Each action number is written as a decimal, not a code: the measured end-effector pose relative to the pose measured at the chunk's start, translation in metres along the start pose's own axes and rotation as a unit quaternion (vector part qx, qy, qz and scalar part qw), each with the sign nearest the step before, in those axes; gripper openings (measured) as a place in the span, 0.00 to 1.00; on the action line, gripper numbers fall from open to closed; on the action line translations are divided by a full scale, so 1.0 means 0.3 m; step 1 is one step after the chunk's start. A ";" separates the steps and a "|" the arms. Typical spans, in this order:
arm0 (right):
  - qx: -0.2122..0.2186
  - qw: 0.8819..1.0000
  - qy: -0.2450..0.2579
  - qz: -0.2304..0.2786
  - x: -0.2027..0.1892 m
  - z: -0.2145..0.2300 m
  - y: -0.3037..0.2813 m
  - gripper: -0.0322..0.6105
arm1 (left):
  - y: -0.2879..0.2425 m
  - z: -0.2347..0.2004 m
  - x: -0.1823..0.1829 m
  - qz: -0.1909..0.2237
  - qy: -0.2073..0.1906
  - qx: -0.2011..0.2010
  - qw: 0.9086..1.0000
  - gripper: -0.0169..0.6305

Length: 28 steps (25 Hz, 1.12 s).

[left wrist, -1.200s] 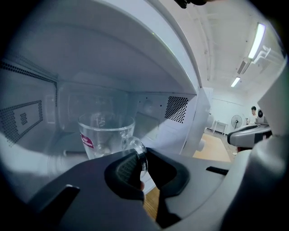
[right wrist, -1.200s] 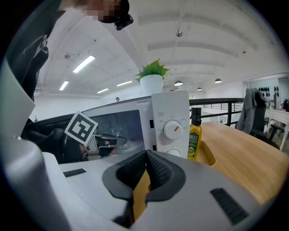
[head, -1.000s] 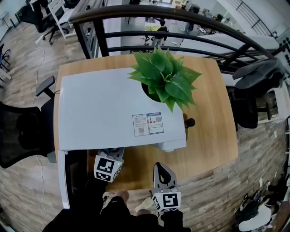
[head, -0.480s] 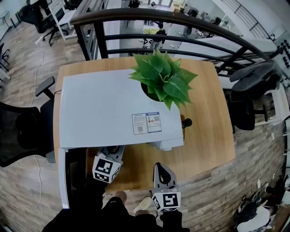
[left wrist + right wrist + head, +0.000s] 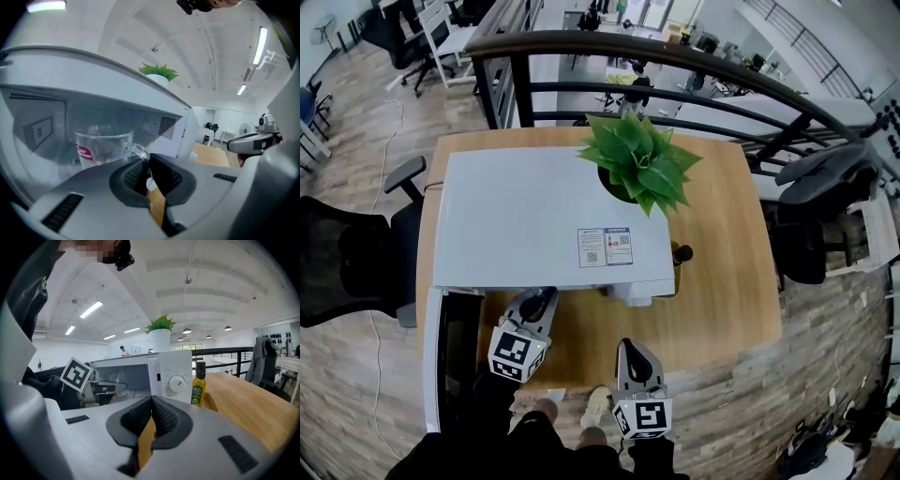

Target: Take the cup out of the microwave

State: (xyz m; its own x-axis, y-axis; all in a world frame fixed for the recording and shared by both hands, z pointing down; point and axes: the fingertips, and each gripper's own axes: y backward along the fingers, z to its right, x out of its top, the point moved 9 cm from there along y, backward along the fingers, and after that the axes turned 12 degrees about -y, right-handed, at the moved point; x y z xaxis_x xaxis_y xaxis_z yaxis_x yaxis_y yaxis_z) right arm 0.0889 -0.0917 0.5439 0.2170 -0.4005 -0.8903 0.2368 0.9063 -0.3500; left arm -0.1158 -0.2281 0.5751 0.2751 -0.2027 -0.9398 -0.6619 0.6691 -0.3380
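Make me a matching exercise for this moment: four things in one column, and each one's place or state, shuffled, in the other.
Things:
1. glass cup
2. oil bottle
3. potted plant
4. right claw

Places or states:
A. on top of the microwave
B. shut, with nothing between its pads
C. inside the microwave, its handle pinched by the left claw
D. standing on the table beside the microwave's dial

Pairs: 1-C, 2-D, 3-A, 4-B

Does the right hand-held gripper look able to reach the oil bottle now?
Probably yes: the oil bottle stands free beside the microwave, nothing before it; the right hand-held gripper is shut and must open first.
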 end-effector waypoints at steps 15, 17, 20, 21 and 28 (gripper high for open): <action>0.029 0.999 0.015 0.019 0.042 0.046 0.241 0.07 | 0.217 0.221 0.058 0.016 0.018 0.051 0.998 0.06; 0.035 0.999 0.018 0.023 0.045 0.049 0.276 0.07 | 0.251 0.255 0.071 0.020 0.018 0.059 0.998 0.06; 0.042 0.999 0.019 0.029 0.056 0.053 0.334 0.07 | 0.303 0.310 0.099 0.027 0.014 0.068 0.997 0.06; 0.044 0.998 0.020 0.031 0.061 0.053 0.354 0.07 | 0.322 0.329 0.112 0.030 0.012 0.072 0.997 0.06; 0.067 0.996 0.035 0.056 0.110 0.036 0.474 0.07 | 0.459 0.433 0.210 0.055 -0.005 0.102 0.993 0.06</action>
State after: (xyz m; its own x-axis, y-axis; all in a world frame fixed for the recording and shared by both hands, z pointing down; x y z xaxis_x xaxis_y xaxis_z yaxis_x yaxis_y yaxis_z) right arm 0.1400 0.0224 0.4679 0.1829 -0.2830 -0.9415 0.3402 0.9167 -0.2094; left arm -0.0989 -0.0558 0.4759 0.2170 -0.1136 -0.9695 -0.5338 0.8177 -0.2153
